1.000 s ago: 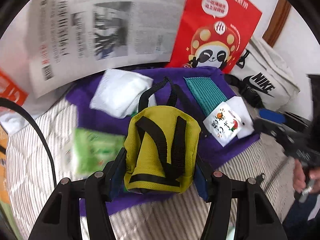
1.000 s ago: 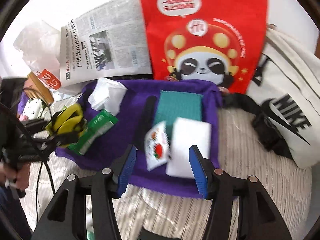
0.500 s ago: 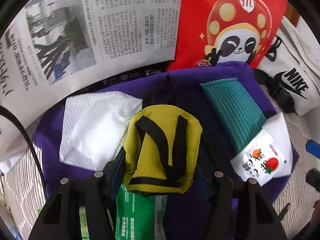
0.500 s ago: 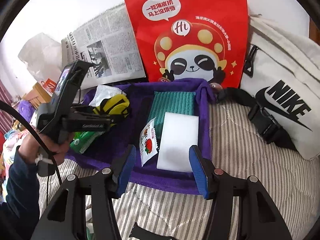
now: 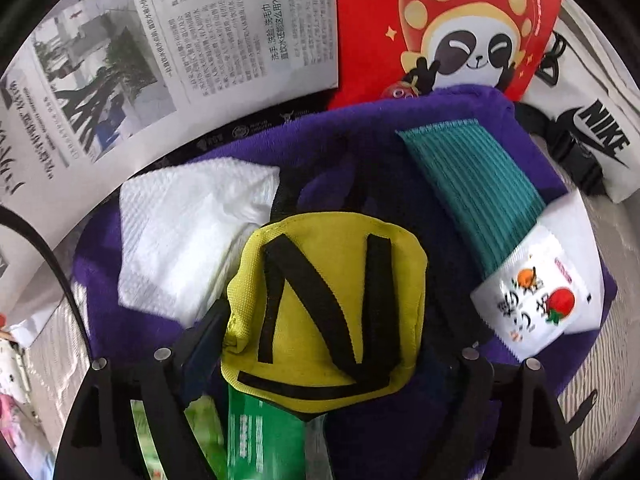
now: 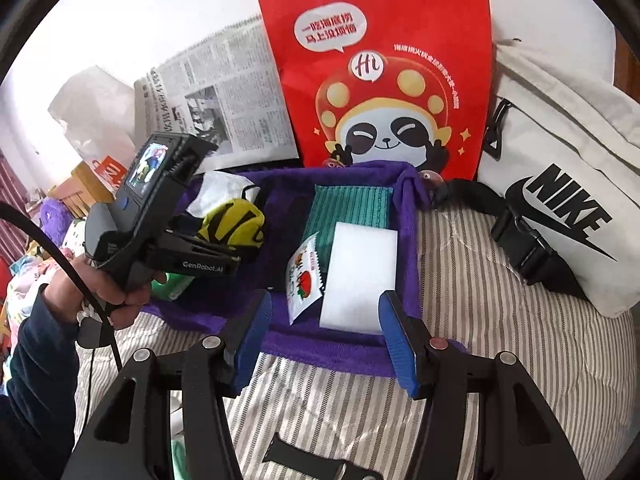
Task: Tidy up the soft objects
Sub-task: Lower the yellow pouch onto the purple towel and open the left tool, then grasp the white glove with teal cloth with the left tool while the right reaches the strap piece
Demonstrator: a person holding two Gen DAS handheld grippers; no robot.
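My left claw (image 5: 320,356) is opening around the small yellow fabric pouch with black straps (image 5: 326,304), which sits between its fingers over the left half of the purple fleece tray (image 5: 460,120), with the left pad just beside the pouch's edge and the right finger standing clear of it. The pouch lies partly on a green plastic packet (image 5: 264,436), next to a folded white paper towel (image 5: 180,240) at the tray's back left corner. My right claw (image 6: 326,336) hangs half spread and empty over the tray's near edge on the striped bed (image 6: 500,340), with a white foam block (image 6: 360,276) and a printed fruit sachet (image 6: 304,276) just beyond its fingers.
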